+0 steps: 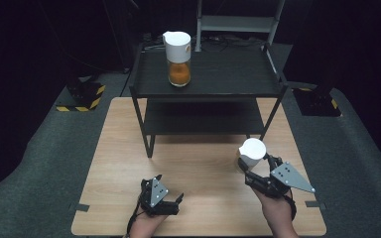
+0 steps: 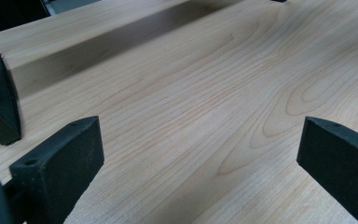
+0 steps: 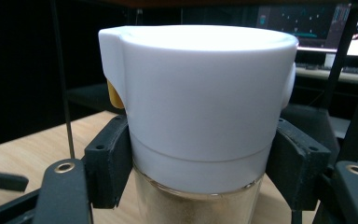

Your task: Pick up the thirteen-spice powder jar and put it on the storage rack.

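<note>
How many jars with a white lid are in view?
2. One jar with orange powder stands on the black shelf's top; the other jar is clamped in the right gripper above the table.

Glass jar (image 1: 251, 153) with tall white cap, upright, lower right of the high view. Cap carries a raised spout and a small yellow tab at its left side in the right gripper view (image 3: 196, 107); pale powder fills the glass below.

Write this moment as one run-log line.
right gripper: shut on white-lidded jar, fingers at lid's base | left gripper: open, nothing between fingers | shelf rack: orange-filled jar on top
</note>
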`<state>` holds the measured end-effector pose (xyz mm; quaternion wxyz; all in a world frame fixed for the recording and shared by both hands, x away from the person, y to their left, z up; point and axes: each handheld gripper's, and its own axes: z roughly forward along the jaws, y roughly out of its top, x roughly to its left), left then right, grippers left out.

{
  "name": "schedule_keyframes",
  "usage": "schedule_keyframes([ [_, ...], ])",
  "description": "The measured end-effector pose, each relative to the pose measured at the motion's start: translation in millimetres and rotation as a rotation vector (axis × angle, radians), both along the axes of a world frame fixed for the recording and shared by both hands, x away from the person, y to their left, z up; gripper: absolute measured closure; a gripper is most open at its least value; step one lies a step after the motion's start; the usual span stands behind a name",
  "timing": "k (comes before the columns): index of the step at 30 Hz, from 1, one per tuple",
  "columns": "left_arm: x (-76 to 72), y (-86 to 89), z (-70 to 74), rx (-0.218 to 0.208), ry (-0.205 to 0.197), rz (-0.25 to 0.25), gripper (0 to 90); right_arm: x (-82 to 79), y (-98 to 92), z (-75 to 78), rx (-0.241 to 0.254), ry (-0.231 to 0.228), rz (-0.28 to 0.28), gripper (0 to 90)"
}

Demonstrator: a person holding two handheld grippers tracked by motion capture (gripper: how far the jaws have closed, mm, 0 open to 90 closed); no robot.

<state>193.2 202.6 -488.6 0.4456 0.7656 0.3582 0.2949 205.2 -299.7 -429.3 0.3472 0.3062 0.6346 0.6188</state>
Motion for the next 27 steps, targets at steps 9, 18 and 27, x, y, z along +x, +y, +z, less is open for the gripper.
schedule_keyframes([
  [9, 0.3, 0.9, -0.1, -0.004, 0.001, -0.001, 0.8, -0.2, -0.3, 27.6, 0.025, -0.028, 0.008, 30.6],
  [18, 0.4, 1.6, -0.3, -0.008, 0.001, -0.002, 0.8, 2.5, 0.2, 53.0, 0.026, -0.066, 0.010, 30.6],
  [27, -0.2, 2.5, -0.8, -0.014, -0.001, -0.002, 0.8, 13.2, -1.0, 77.7, 0.042, -0.087, 0.002, 30.6],
])
